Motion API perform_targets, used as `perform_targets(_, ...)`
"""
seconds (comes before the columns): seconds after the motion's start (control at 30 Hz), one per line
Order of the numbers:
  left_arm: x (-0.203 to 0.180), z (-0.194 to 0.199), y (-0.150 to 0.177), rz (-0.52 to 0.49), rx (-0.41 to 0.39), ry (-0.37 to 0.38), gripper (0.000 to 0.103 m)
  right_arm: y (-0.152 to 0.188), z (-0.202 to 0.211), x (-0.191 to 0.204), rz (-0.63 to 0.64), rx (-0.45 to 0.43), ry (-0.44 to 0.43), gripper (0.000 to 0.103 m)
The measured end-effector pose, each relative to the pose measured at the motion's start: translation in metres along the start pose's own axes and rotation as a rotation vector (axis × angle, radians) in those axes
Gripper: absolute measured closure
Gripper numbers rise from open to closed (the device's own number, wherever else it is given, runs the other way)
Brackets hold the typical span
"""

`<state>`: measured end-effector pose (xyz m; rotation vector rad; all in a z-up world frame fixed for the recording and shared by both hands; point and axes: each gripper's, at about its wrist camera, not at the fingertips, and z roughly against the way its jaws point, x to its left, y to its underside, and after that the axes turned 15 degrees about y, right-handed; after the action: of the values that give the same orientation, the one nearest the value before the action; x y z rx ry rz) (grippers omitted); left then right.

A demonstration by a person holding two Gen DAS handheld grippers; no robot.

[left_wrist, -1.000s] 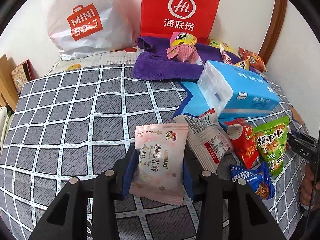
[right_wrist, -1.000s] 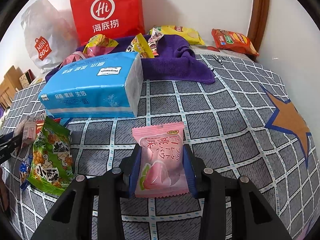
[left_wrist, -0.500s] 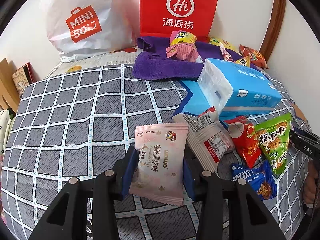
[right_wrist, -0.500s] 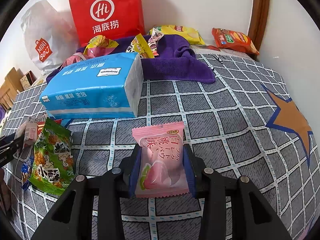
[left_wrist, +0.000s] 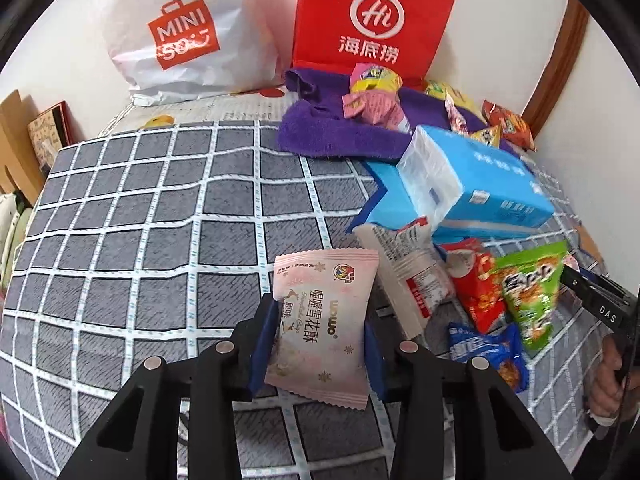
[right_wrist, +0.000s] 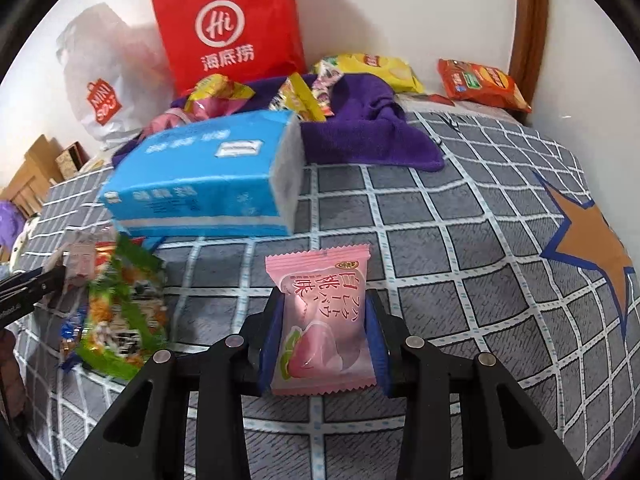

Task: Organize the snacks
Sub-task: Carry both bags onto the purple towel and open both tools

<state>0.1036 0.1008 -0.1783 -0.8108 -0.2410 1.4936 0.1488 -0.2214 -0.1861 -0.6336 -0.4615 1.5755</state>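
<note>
Left gripper point(left_wrist: 318, 332) is clamping a pale pink snack packet point(left_wrist: 322, 322) by its two side edges, blue pads pressing in; its jaws have just been closing a touch tighter on it. The packet is standing nearly upright, tilted a little, above the grey checked bedcover point(left_wrist: 160, 240).

Right gripper point(right_wrist: 324, 342) is likewise clamping a brighter pink peach sweet packet point(right_wrist: 322, 320), its jaws also just closing slightly on it; the packet is sitting upright between the pads over the bedcover.

Between the two grippers a small heap of snacks is lying: a white packet point(left_wrist: 408, 280), a red packet point(left_wrist: 478, 284), a green packet point(left_wrist: 532, 288) and a blue packet point(left_wrist: 486, 354), overlapping. Just beyond them a blue tissue pack point(right_wrist: 200, 184) is resting on the cover. Further back a purple towel point(right_wrist: 368, 136) is carrying more loose snacks. A red paper bag point(left_wrist: 372, 24) and a white shopping bag point(left_wrist: 184, 36) are leaning against the wall.
</note>
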Motion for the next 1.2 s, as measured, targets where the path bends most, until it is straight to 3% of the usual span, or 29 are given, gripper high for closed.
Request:
perform_targets(0.17, -0.011, 0.022, -0.014, -0.020, -0.032, -0.018, 0.066, -0.020, 0.027, 0.002, 0.009, -0.065, -0.010, 0.065)
perform_targets(0.33, -0.023, 0.038, -0.041, -0.018, -0.058, 0.022, 0.066, -0.048, 0.050, 0.006, 0.012, -0.103, -0.013, 0.065)
perform_targets(0.57, -0.044, 0.061, -0.096, -0.053, -0.125, 0.080, 0.066, -0.115, 0.076, 0.016, 0.014, -0.181, -0.012, 0.065)
perform_targets(0.7, -0.052, 0.066, -0.125, -0.070, -0.151, 0.054, 0.066, -0.150, 0.085, 0.027, 0.017, -0.224, -0.039, 0.065)
perform_targets(0.9, -0.047, 0.060, -0.152, -0.058, -0.163, 0.046, 0.066, -0.197, 0.079, 0.040, 0.003, -0.257, -0.075, 0.065)
perform_targets(1.1, -0.035, 0.043, -0.177, -0.045, -0.149, 0.043, 0.066, -0.231, 0.055, 0.045, 0.016, -0.307, -0.019, 0.065)
perform_targets(1.2, -0.031, 0.028, -0.185, -0.040, -0.134, 0.057, 0.066, -0.239, 0.034, 0.043, 0.021, -0.266, -0.028, 0.065)
